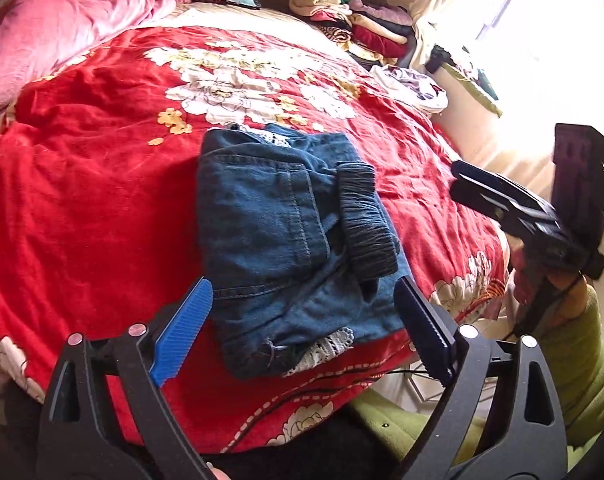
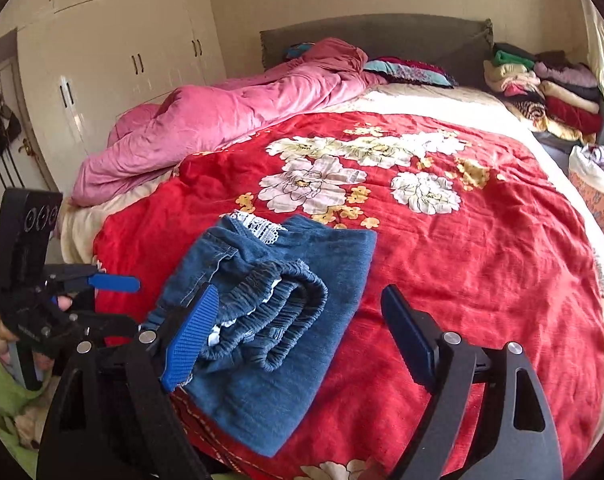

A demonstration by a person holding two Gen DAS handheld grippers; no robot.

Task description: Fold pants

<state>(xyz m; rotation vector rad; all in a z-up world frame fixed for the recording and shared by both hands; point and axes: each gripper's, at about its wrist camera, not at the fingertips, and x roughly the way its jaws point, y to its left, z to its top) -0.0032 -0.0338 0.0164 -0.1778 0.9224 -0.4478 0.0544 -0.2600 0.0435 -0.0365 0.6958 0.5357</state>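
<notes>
Both grippers hang spread and empty — left gripper (image 1: 304, 332), right gripper (image 2: 297, 334) — over folded denim pants (image 1: 285, 240) on the red floral bedspread (image 1: 101, 184).

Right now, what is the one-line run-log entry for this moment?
task: fold pants | pants: folded bundle on red bedspread | left gripper: open, empty | right gripper: open, empty | stage: fold looks done
</notes>
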